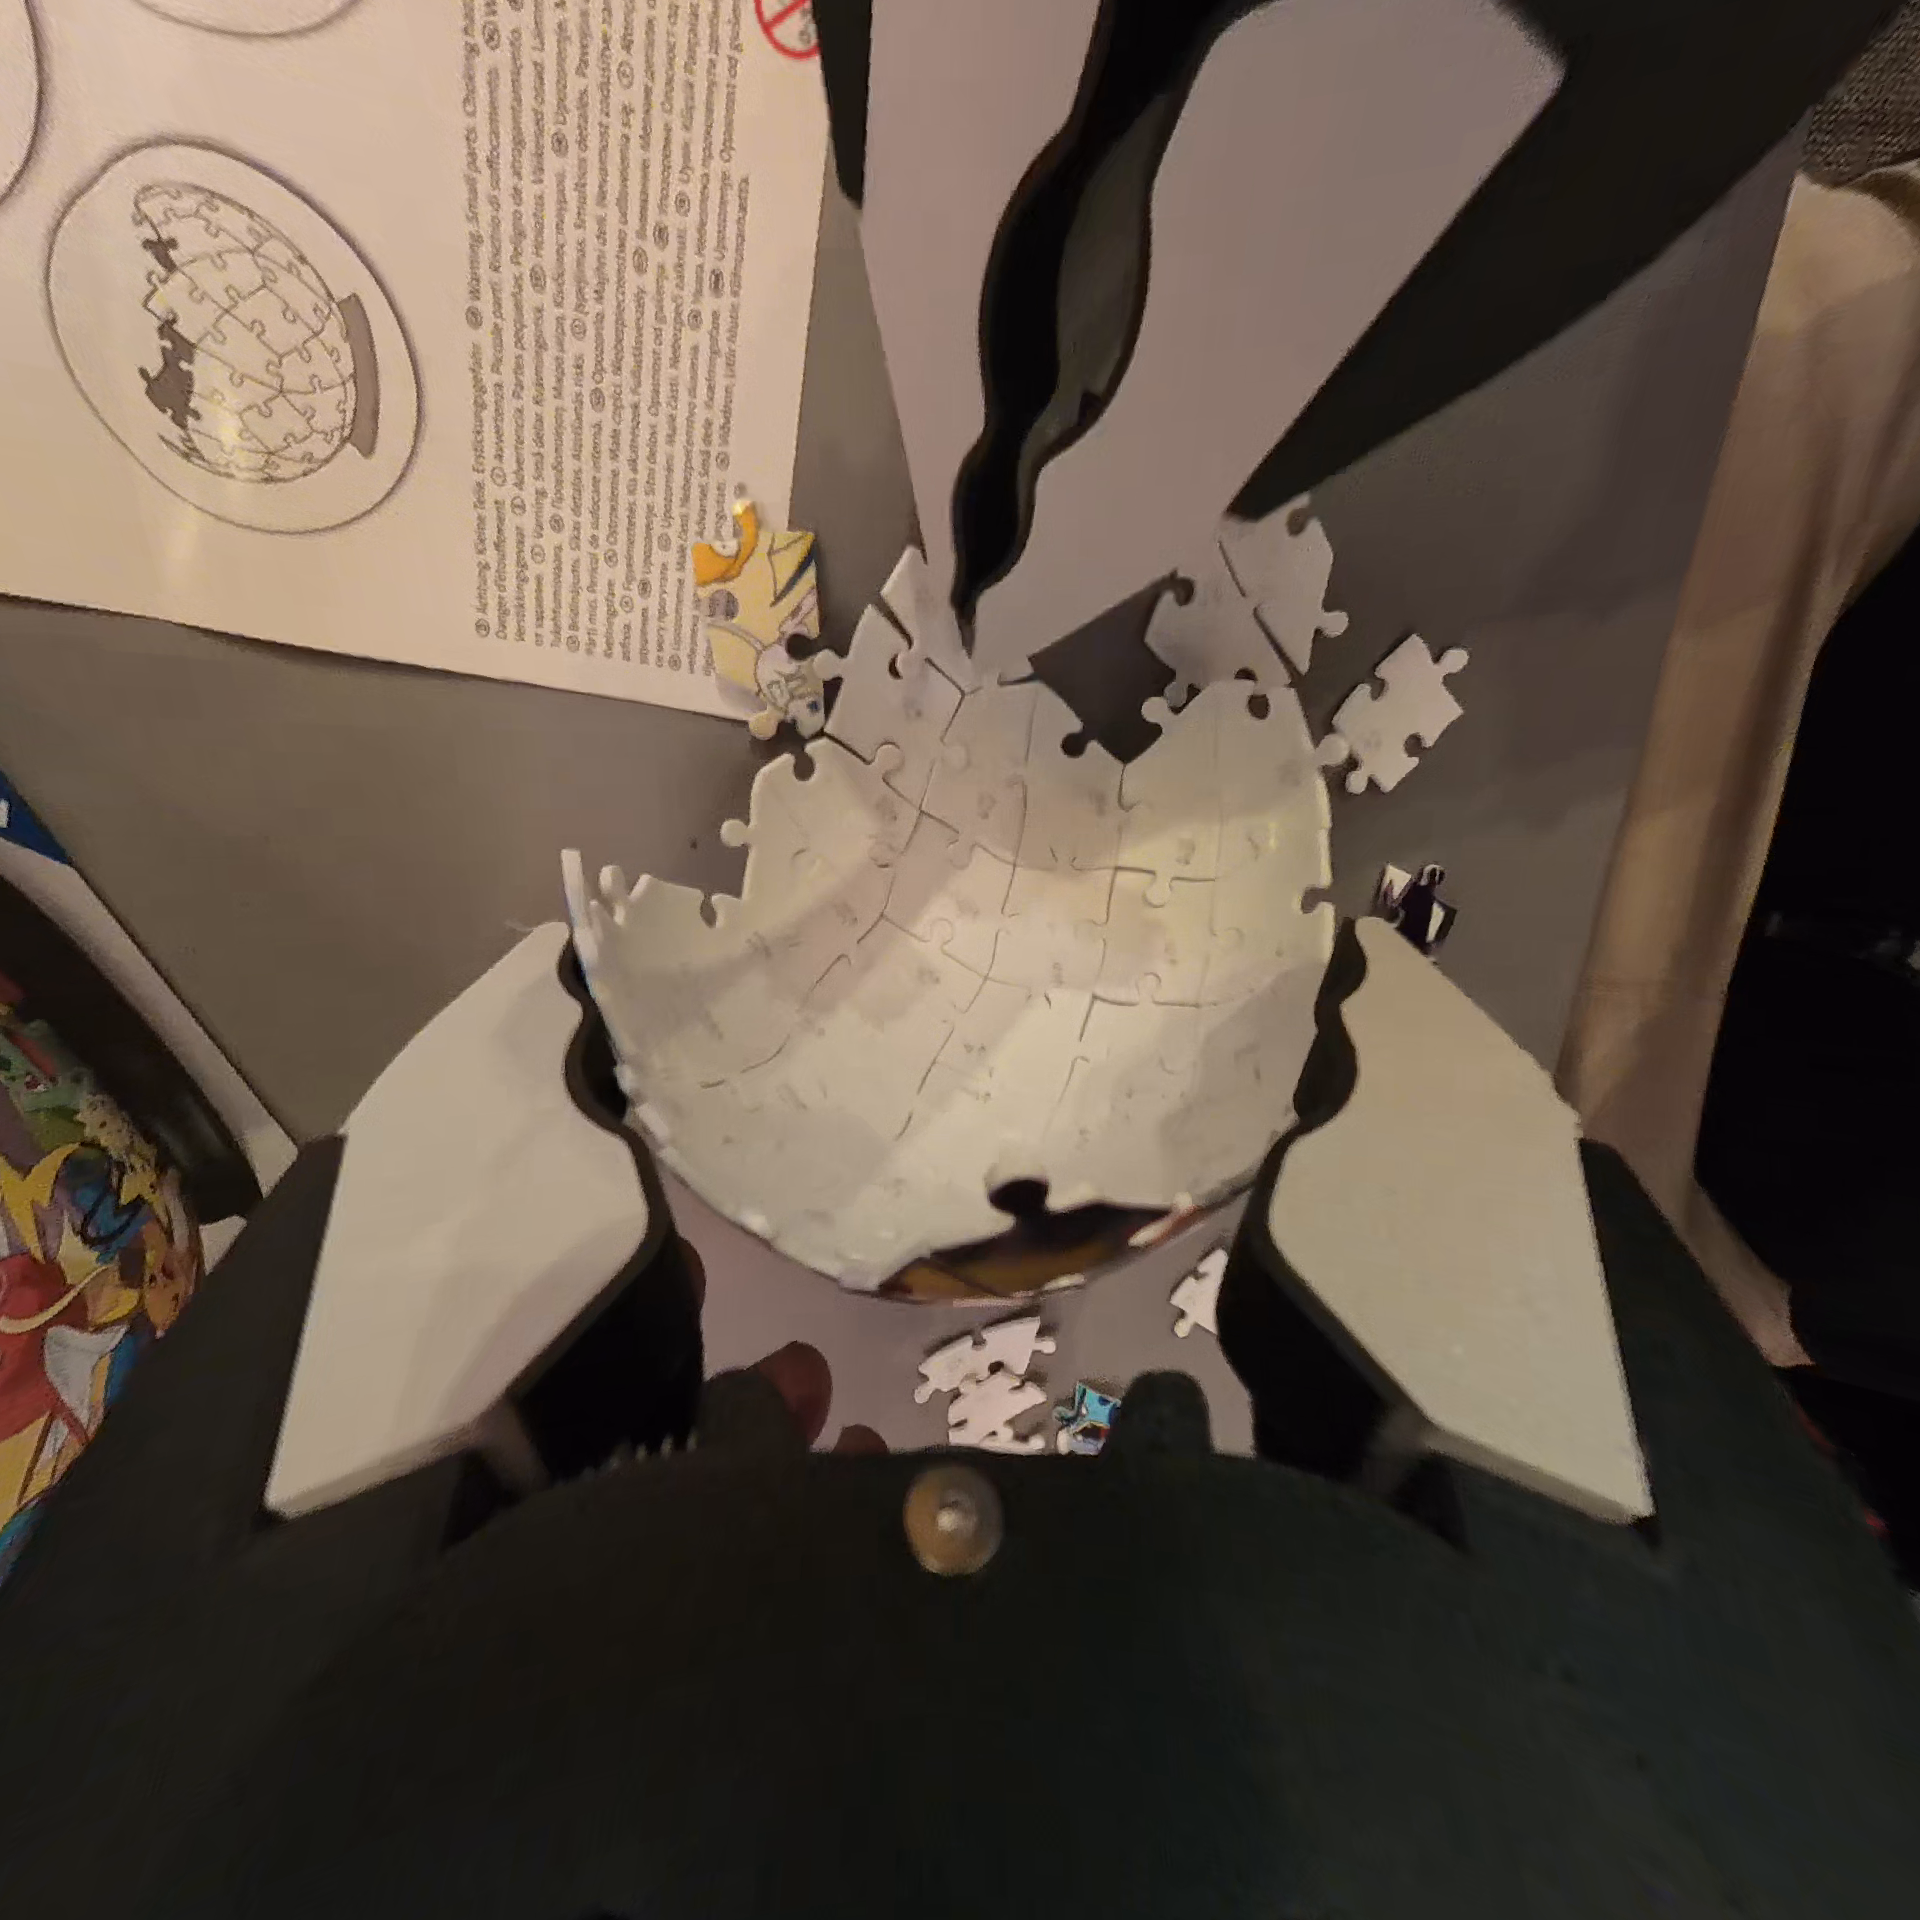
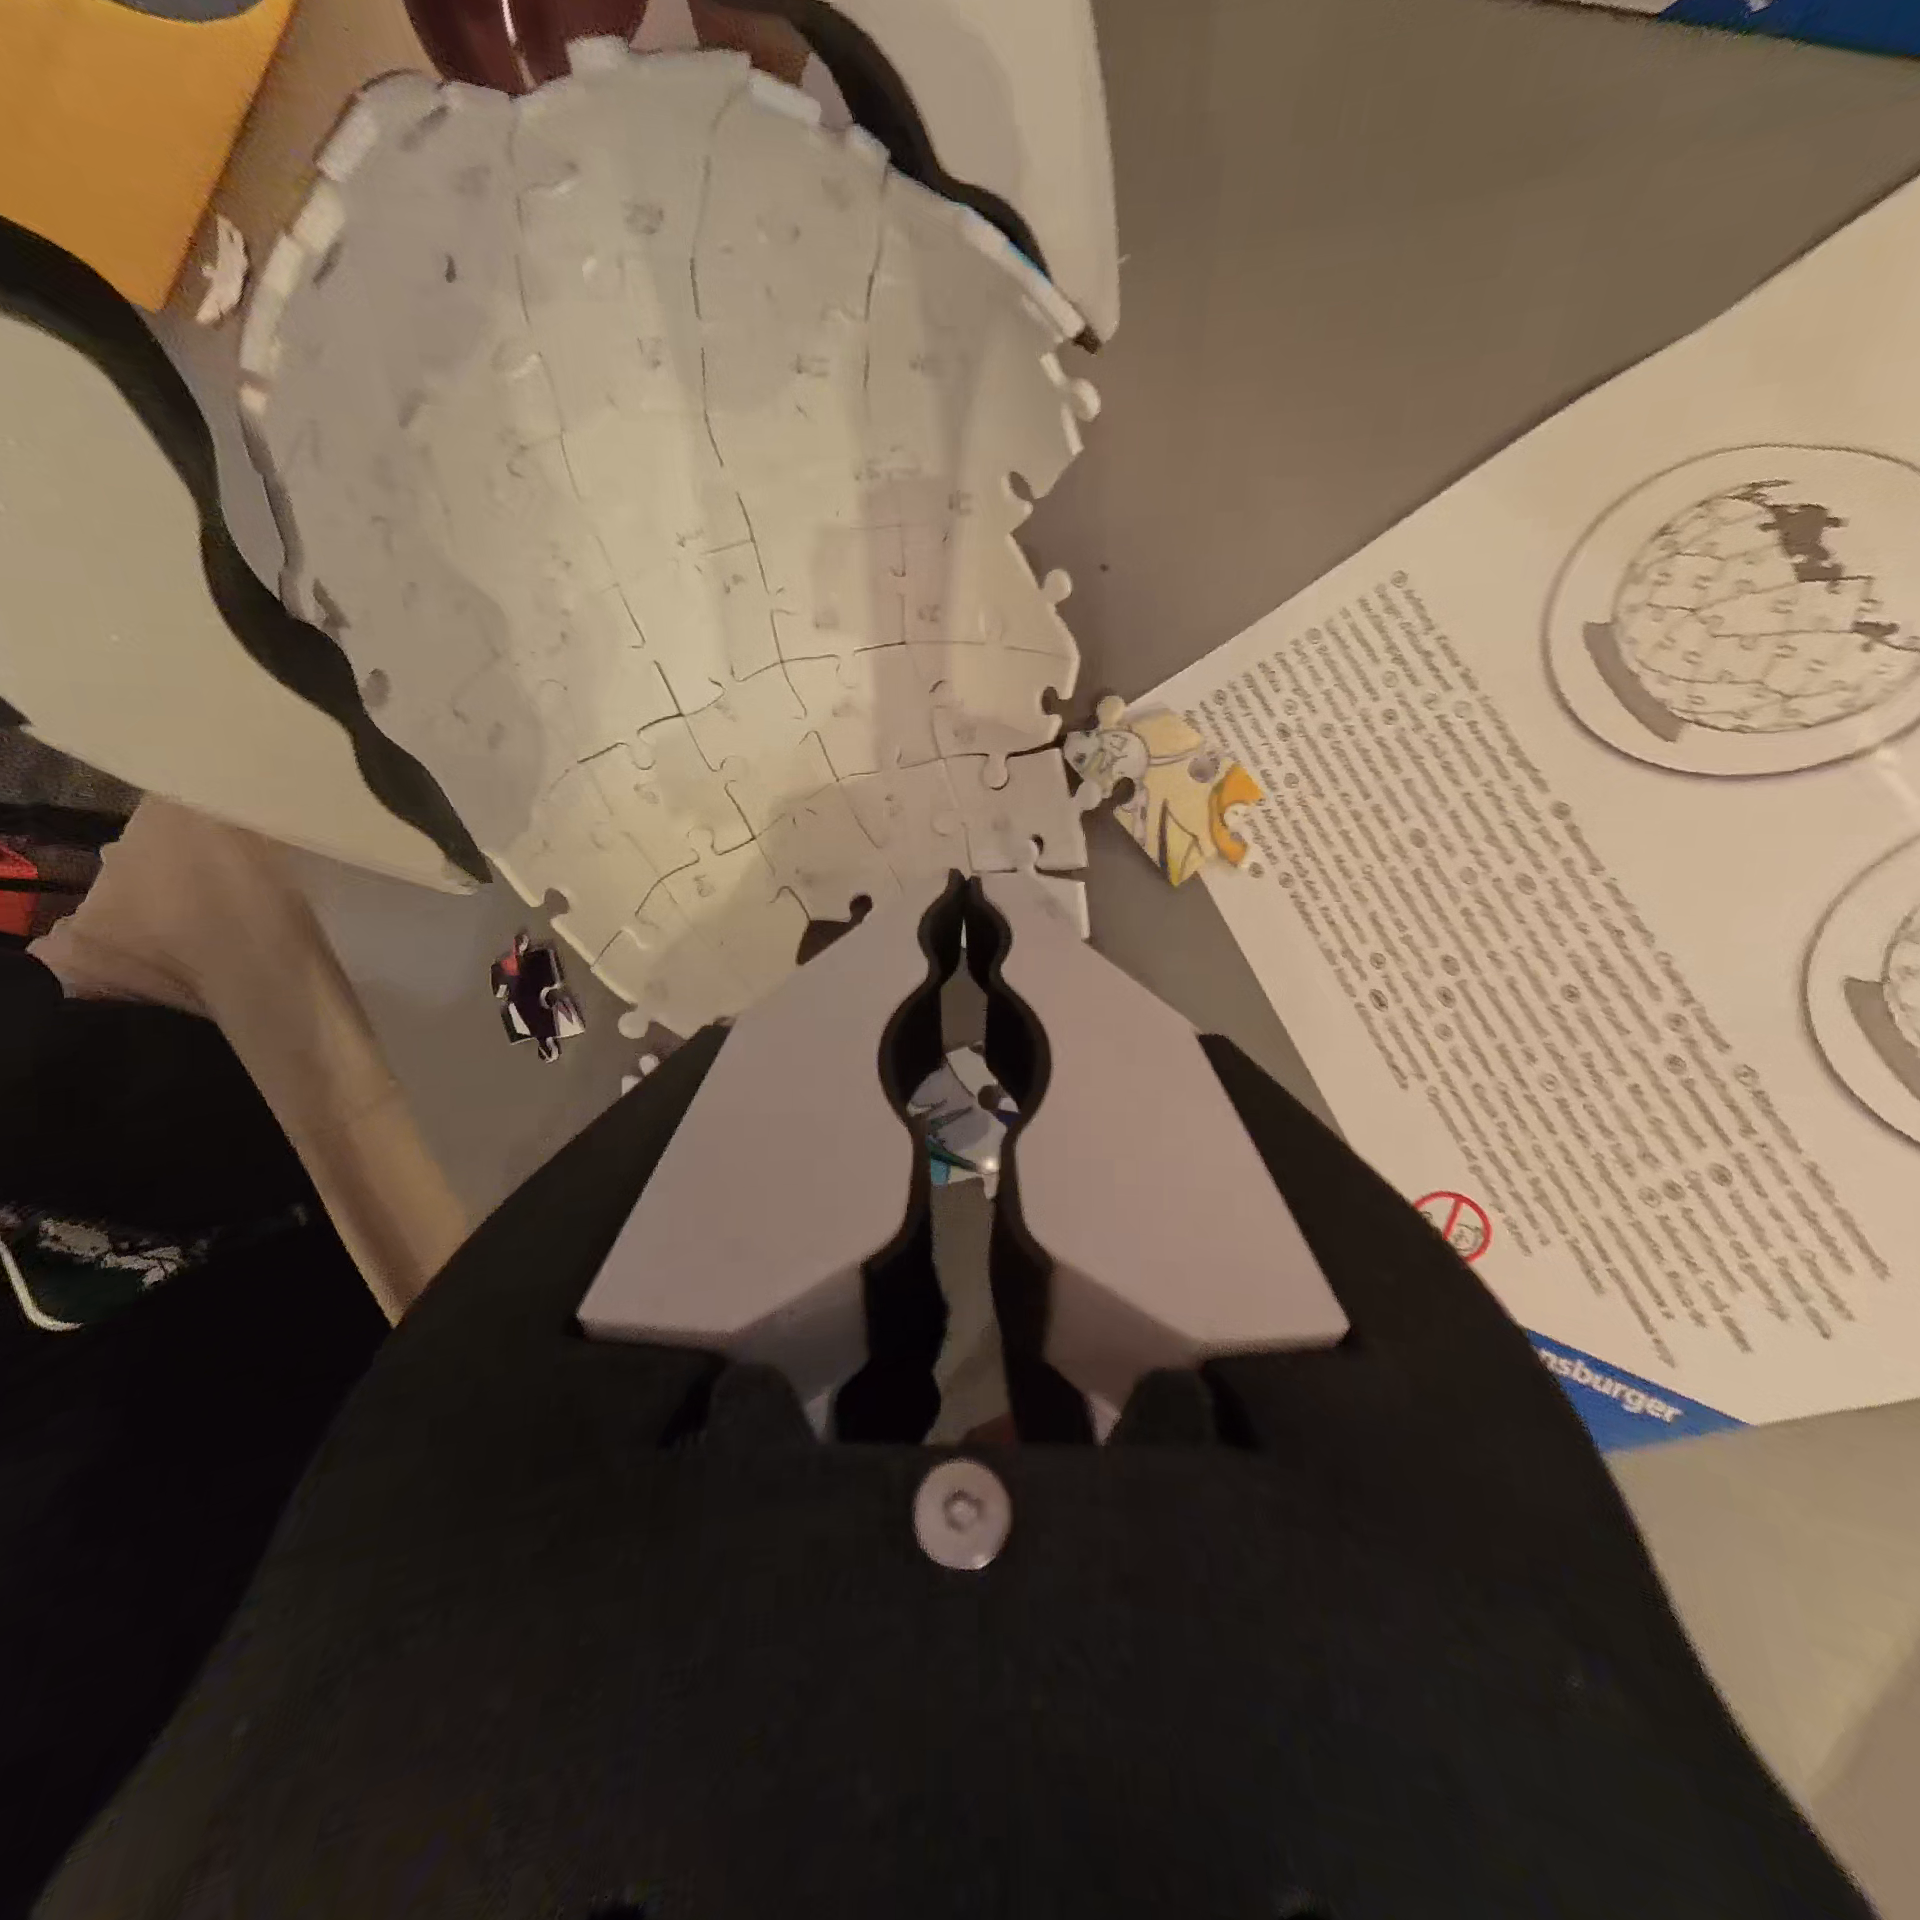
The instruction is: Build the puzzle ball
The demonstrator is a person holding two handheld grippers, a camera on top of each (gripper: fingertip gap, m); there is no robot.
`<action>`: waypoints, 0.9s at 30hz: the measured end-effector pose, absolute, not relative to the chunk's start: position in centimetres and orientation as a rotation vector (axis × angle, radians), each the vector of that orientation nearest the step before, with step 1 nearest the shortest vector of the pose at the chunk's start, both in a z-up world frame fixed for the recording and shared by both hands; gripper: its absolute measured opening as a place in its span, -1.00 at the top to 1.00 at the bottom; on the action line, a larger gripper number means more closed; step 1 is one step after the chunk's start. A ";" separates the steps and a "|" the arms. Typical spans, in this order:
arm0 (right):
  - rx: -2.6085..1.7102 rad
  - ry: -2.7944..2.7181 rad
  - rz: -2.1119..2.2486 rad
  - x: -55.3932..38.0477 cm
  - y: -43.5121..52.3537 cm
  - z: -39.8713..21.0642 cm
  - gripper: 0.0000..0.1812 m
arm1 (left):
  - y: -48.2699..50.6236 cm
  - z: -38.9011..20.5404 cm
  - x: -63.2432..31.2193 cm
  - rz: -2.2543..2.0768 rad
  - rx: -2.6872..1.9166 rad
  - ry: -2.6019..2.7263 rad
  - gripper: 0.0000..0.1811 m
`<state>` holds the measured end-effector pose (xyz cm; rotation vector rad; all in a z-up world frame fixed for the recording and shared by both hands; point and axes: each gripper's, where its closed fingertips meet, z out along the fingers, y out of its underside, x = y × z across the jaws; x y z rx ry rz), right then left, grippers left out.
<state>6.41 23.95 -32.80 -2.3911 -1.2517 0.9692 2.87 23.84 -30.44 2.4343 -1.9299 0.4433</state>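
Left wrist view shows the left hand-held gripper (image 1: 961,1039) spread wide, its two fingers bearing on opposite sides of the partly built puzzle ball (image 1: 997,966), which it cradles as an open bowl, white inner face toward the camera, above the grey worktop (image 1: 312,790). Roughly half the shell appears assembled; the far rim is ragged, with a notch open between two raised sections.

Right wrist view shows the right hand-held gripper (image 2: 964,883) with fingertips pressed together at that far rim, touching the edge pieces beside the notch. Whether a piece is pinched at the very tips cannot be told; a printed piece shows lower down through the gap between its fingers, but whether it is held or lies on the worktop beneath is unclear.

A yellow printed piece (image 2: 1169,800) lies just off the rim, touching or nearly touching the ball's edge and resting partly on the instruction sheet (image 2: 1558,935). Loose white pieces (image 1: 1397,712) lie near the rim's right side, more (image 1: 987,1382) beneath the ball, and a dark printed piece (image 2: 535,992) lies apart on the worktop. The puzzle box (image 1: 73,1247) sits at the left edge.

Judgement: the step in hand is seating or pressing a rim piece into the shell. The next move calls for steady counter-pressure from the left grip while the tab is pushed home, since a curved shell may flex and spring open neighbouring joints.
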 end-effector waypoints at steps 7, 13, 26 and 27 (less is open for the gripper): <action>-2.433 -1.267 0.920 6.2 24.1 -34.6 1.00 | 23.9 -30.4 2.8 0.444 2.433 -1.930 -0.40; -2.476 -1.237 1.001 5.9 24.0 -34.7 1.00 | 23.8 -30.3 2.6 0.431 2.420 -1.931 -0.40; -2.464 -1.356 0.991 3.5 21.4 -34.7 1.00 | 21.3 -30.4 0.0 0.447 2.454 -1.856 -0.40; -2.449 -1.373 0.975 3.3 21.3 -34.7 1.00 | 21.2 -30.4 -0.3 0.442 2.458 -1.851 -0.40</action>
